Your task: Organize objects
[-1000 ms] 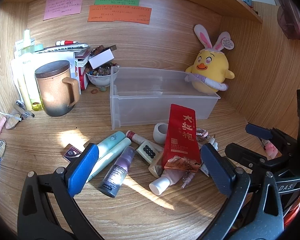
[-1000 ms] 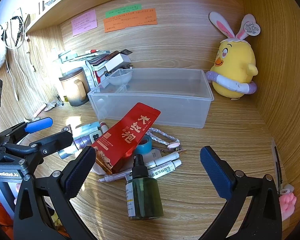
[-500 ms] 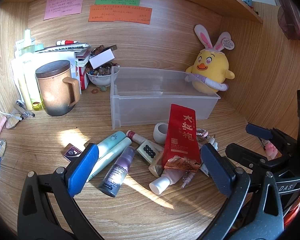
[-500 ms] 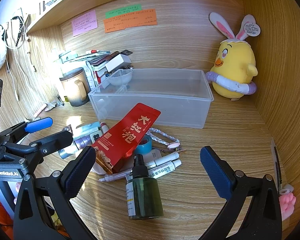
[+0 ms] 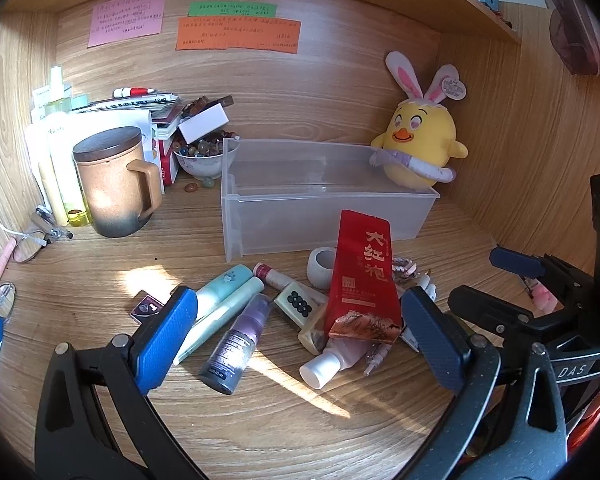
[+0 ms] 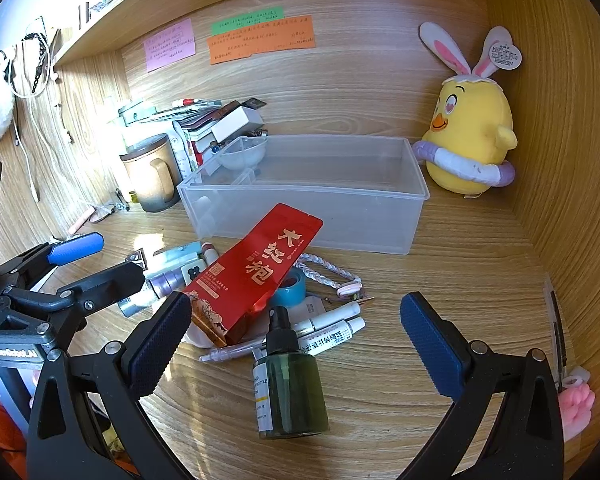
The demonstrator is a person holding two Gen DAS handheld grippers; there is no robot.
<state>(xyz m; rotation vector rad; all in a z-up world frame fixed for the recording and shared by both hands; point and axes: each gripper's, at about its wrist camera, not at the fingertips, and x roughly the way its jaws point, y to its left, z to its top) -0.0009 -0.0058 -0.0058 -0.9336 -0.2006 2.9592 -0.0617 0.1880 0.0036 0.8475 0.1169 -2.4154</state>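
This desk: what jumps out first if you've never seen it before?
Probably the red packet, propped on the heap of bottles and tubes in the middle of the desk. Next, the yellow chick toy with rabbit ears in the back right corner, beside the empty clear bin. A green spray bottle lies nearest the right tool.

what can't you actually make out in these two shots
- Sticky notes: the handwriting is too small to read in either view.
- White squeeze bottle: left wrist view, its body is covered by the red packet.
- Blue tape roll: right wrist view, partly hidden behind the red packet.
- Glass bowl: right wrist view shows it only blurred through the clear bin.
- Pink object: right wrist view, cut off by the lens edge.
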